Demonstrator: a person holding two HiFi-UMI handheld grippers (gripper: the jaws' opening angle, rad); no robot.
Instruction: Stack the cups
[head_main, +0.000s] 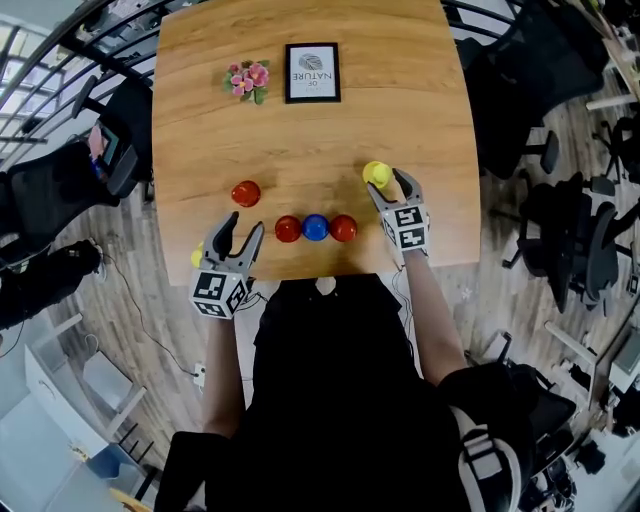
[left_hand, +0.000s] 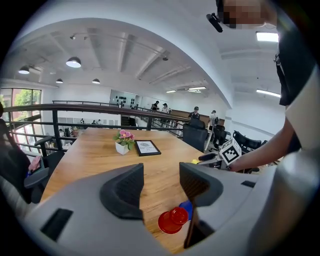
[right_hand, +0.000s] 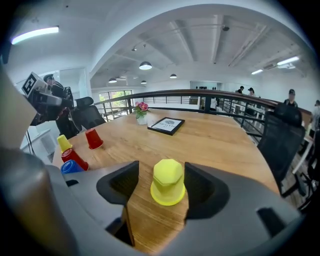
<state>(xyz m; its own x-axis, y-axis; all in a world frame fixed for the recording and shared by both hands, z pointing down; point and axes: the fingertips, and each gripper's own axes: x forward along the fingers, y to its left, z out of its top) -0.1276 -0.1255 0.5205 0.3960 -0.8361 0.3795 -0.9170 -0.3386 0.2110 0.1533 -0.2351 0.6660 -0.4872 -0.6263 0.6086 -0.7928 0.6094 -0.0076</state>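
Yellow cup: stood upside down, right side of the table.
Right gripper: jaws wide apart, the yellow cup between them.
Left gripper: jaws parted, empty, near left edge.
Row of three cups: red, blue, red, near edge.
Lone red cup: farther, left.

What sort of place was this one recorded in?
Likely an open-plan office, perhaps on a mezzanine: a wooden table, office chairs around it, and a railing behind.
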